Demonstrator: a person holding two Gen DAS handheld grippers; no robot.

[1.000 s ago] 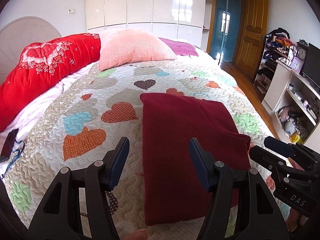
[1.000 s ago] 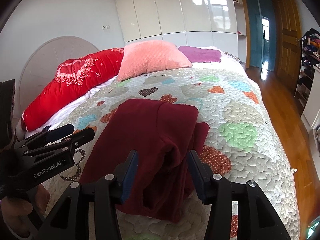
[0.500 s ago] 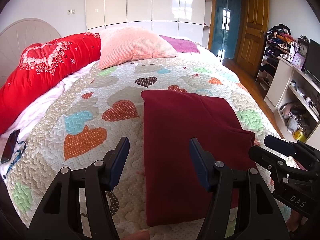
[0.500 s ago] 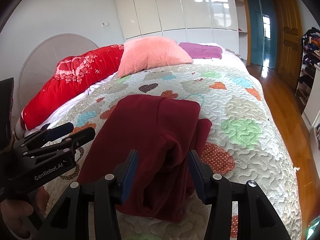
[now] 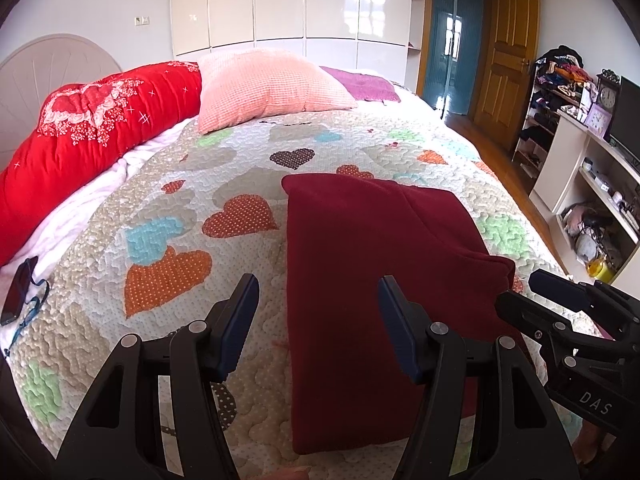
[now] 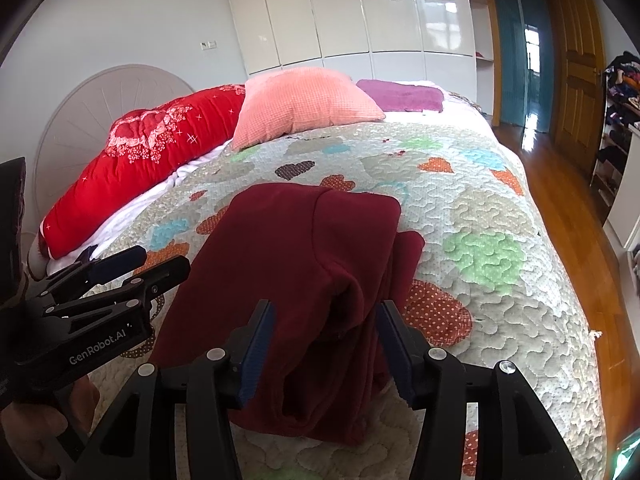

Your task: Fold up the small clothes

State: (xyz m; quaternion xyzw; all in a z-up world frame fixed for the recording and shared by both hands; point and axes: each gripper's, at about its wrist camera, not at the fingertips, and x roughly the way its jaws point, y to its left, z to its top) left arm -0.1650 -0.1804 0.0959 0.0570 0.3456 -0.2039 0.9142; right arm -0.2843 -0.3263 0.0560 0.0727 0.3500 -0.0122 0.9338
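A dark red garment [image 5: 360, 248] lies folded into a long rectangle on the heart-patterned quilt [image 5: 168, 280]. My left gripper [image 5: 316, 292] hovers open over the garment's near left edge, with nothing pinched. My right gripper [image 6: 324, 312] is at the garment's [image 6: 288, 248] near right side. Its jaws are opening, a bunched fold of the cloth stands between them, and the pads do not press on it. Each gripper shows in the other's view: the right gripper [image 5: 560, 300] at the garment's right corner, the left gripper [image 6: 132, 268] beside its left edge.
A red bolster [image 5: 88, 128], a pink pillow [image 5: 268, 84] and a purple cloth [image 5: 364, 84] lie at the head of the bed. A dark phone [image 5: 18, 292] rests at the left edge. White shelving [image 5: 592, 184] and wooden floor [image 6: 568, 208] flank the bed's right side.
The right gripper's jaws have spread slightly around the garment's bunched fold. The left gripper and the garment have barely shifted.
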